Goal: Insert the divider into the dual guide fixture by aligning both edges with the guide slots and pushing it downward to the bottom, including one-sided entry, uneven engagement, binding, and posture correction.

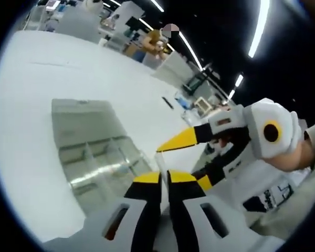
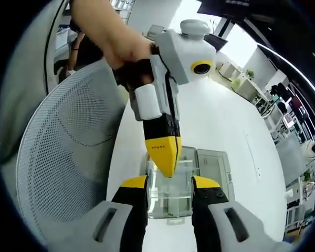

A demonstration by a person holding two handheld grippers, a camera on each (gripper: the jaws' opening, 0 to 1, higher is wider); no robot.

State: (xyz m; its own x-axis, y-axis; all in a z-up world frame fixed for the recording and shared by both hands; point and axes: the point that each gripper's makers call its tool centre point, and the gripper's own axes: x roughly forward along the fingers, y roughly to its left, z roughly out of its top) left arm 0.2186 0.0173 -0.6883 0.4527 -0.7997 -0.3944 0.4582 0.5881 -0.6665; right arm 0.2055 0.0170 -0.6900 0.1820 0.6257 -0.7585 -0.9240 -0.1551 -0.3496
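White bench (image 1: 47,68) is seen beneath a clear dual guide fixture (image 1: 100,157), with shelves and ceiling strip lights behind. A clear divider (image 2: 170,194) is held upright above the fixture, just over its slots. The right tongs (image 2: 169,184) are clenched on the divider's two side edges. The left tongs (image 1: 164,176) are clenched on its top edge. A mesh chair back (image 2: 68,157) is seen beside the bench.

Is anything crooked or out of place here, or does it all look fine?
Nothing is spilled or broken. The clear divider is held over the clear fixture on the white table, with both hand-held grippers at it. It is transparent, so I cannot tell whether it sits straight in the slots.
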